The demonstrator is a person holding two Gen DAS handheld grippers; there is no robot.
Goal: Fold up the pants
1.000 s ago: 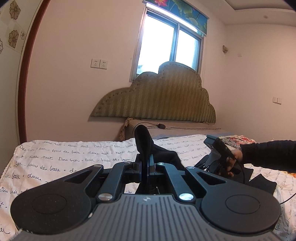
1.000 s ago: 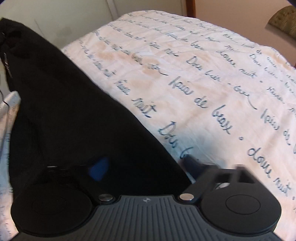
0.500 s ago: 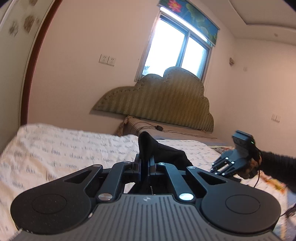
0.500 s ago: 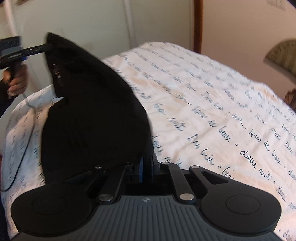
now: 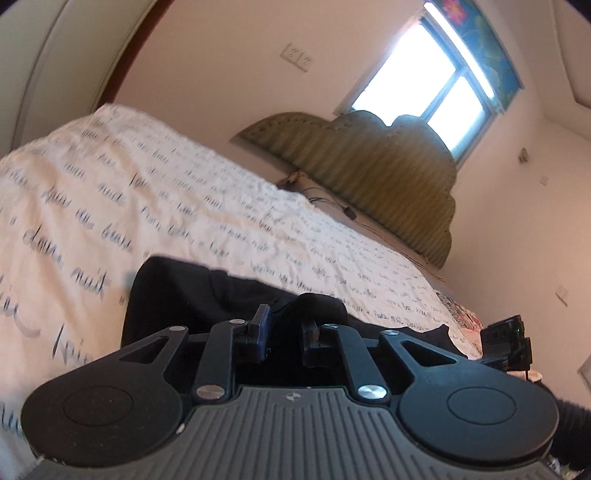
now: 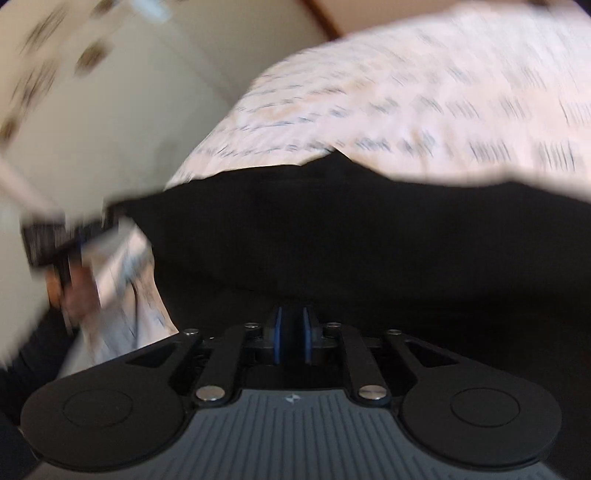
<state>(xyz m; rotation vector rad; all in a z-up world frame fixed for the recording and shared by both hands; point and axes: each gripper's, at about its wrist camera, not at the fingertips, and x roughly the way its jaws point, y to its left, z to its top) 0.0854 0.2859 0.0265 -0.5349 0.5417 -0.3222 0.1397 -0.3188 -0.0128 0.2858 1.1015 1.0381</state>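
Pants (image 5: pixel 207 295), black, lie on the bed (image 5: pixel 110 192), spread across its near part just in front of both grippers. In the left wrist view, the left gripper (image 5: pixel 286 338) has just been opening: its jaws stand a little apart, with a hump of the black cloth rising right behind and between them, and whether the pads touch it cannot be told. In the right wrist view, the right gripper (image 6: pixel 291 339) shows its two blue pads (image 6: pixel 277 339) close together with a narrow dark slot between; its jaws have just been easing apart, and whether cloth sits in the slot cannot be told against the black fabric beyond.

Farther out on the bed, the pale sheet carries dark cursive script; "nuit" can be read beside the pants, the rest smears with blur. The right wrist view is heavily blurred. At its left edge, a hand (image 6: pixel 74 291) and the other gripper are only vaguely visible.

Beyond the bed stand an olive scalloped headboard (image 5: pixel 388 177), then a bright window (image 5: pixel 432 85) topped by a flowered blind (image 5: pixel 476 33).
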